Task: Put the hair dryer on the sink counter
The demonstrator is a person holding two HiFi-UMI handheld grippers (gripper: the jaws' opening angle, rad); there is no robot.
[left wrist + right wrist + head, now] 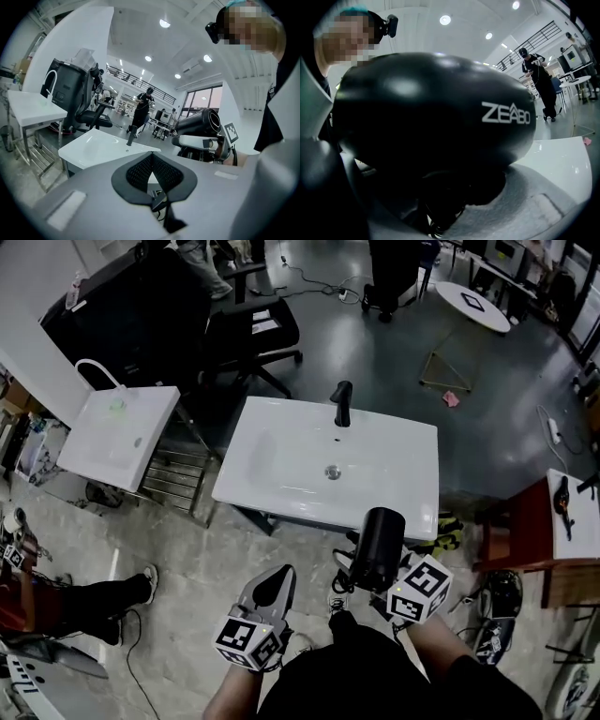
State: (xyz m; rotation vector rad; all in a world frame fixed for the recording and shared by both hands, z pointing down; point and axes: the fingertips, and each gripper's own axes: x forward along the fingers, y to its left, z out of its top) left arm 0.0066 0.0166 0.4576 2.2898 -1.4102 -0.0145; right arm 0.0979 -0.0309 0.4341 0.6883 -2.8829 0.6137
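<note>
The black hair dryer (380, 545) hangs in the air just in front of the white sink counter (281, 493), near its front right corner. My right gripper (377, 579) is shut on it, low on its body. In the right gripper view the hair dryer (436, 122) fills most of the picture, with the sink counter (565, 164) pale behind it. My left gripper (279, 579) is shut and holds nothing, left of the dryer and short of the counter's front edge. The left gripper view shows the hair dryer (199, 123) at the right, and the sink counter (93, 150) ahead.
A black faucet (342, 404) stands at the back of the basin. A smaller white sink (117, 432) on a metal rack sits at left. A black office chair (248, 334) is behind the counter, and a red stand (530, 531) at right. A person's legs (103, 601) lie at left.
</note>
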